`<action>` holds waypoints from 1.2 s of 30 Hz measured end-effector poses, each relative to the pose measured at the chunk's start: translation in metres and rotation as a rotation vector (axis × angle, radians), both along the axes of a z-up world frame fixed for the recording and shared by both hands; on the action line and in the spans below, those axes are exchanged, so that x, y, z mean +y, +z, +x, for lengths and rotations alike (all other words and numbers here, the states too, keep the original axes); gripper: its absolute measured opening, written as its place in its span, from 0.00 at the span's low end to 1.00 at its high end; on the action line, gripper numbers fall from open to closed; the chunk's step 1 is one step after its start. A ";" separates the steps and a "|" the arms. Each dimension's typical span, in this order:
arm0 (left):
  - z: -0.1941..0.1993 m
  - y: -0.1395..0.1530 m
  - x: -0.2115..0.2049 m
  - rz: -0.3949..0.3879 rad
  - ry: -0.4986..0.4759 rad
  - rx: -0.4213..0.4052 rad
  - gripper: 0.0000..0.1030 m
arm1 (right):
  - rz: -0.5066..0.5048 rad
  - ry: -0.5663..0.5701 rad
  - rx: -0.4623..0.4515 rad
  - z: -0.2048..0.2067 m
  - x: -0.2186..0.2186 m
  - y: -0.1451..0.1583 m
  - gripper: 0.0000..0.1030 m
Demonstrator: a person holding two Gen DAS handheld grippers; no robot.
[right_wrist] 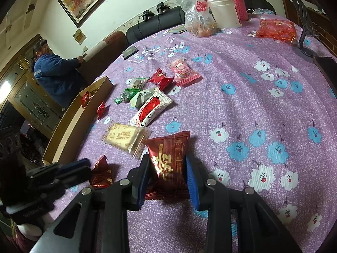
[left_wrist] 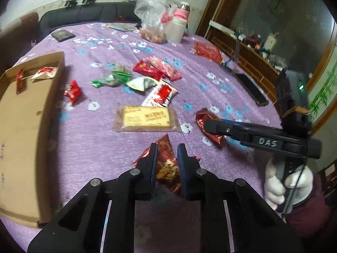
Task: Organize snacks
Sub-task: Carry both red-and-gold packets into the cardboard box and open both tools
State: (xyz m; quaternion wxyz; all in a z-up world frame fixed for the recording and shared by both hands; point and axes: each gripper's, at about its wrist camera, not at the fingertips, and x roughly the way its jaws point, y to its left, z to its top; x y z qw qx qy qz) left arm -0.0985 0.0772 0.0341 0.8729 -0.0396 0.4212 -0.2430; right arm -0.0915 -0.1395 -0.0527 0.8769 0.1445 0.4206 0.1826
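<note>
A red-and-gold snack packet [left_wrist: 166,164] is clamped between the closed jaws of the left gripper [left_wrist: 167,154]. Just beyond it a biscuit packet [left_wrist: 147,119] is seen on the purple tablecloth [left_wrist: 94,139]. To its right, the right gripper [left_wrist: 212,126] is laid over a dark red packet [left_wrist: 203,118]. A cardboard box [left_wrist: 21,137] is seen to the left.

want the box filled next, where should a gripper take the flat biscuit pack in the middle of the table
Probably across the short width of the biscuit pack, at mid-length, coming from above. It lies flat on the purple cloth; its crimped ends are thin and floppy, while the long sides are straight and mostly free.
</note>
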 end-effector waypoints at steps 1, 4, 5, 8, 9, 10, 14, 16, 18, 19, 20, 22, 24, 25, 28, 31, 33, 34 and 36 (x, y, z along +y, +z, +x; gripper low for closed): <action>-0.001 0.002 0.006 -0.005 0.012 0.001 0.17 | -0.008 0.000 -0.001 0.000 0.001 0.000 0.35; -0.003 0.003 0.022 -0.077 0.011 0.025 0.17 | -0.017 0.000 -0.002 0.000 0.003 0.000 0.35; -0.003 0.003 0.024 -0.088 0.012 0.038 0.21 | -0.015 -0.001 -0.002 0.000 0.003 0.000 0.35; -0.003 0.004 0.017 -0.033 0.024 0.059 0.65 | -0.012 -0.002 -0.001 0.001 0.004 0.001 0.35; -0.005 0.004 0.010 -0.008 0.012 0.046 0.69 | -0.011 -0.002 -0.001 0.001 0.003 0.001 0.35; -0.007 0.004 0.006 0.007 0.003 0.032 0.70 | -0.010 -0.002 -0.001 0.001 0.003 0.001 0.35; -0.002 -0.003 -0.023 0.101 -0.045 0.020 0.70 | 0.003 -0.002 0.001 0.001 0.002 0.000 0.35; 0.000 -0.010 -0.038 0.170 -0.051 0.017 0.70 | 0.005 -0.002 0.001 0.001 0.002 0.000 0.35; 0.000 -0.020 -0.049 0.238 -0.054 0.019 0.66 | 0.007 -0.002 0.002 0.001 0.001 0.000 0.35; -0.001 -0.024 -0.052 0.253 -0.060 0.017 0.53 | 0.008 -0.002 0.002 0.001 0.000 0.000 0.35; -0.004 -0.024 -0.053 0.267 -0.056 -0.004 0.47 | 0.007 -0.002 0.001 0.001 0.000 0.000 0.35; -0.007 -0.020 -0.046 0.217 -0.067 -0.021 0.40 | 0.005 -0.003 0.002 0.001 0.000 0.000 0.35; -0.007 -0.016 -0.038 0.189 -0.056 -0.022 0.38 | -0.009 -0.007 -0.001 0.000 0.001 0.001 0.34; -0.008 -0.013 -0.029 0.163 -0.047 -0.025 0.38 | -0.020 -0.007 -0.003 -0.001 0.002 0.002 0.34; -0.012 0.003 -0.010 0.100 -0.023 -0.035 0.36 | -0.031 -0.008 -0.014 -0.005 0.002 0.008 0.34; -0.013 0.025 0.025 0.021 0.027 -0.048 0.33 | -0.006 -0.004 -0.034 -0.010 0.003 0.022 0.33; -0.012 0.038 0.046 -0.019 0.060 -0.057 0.33 | 0.010 0.016 -0.050 -0.012 0.008 0.035 0.32; -0.010 0.046 0.060 -0.036 0.084 -0.066 0.33 | 0.009 0.031 -0.060 -0.012 0.013 0.042 0.32; -0.003 0.057 0.086 -0.064 0.125 -0.073 0.34 | -0.007 0.063 -0.083 -0.010 0.028 0.056 0.32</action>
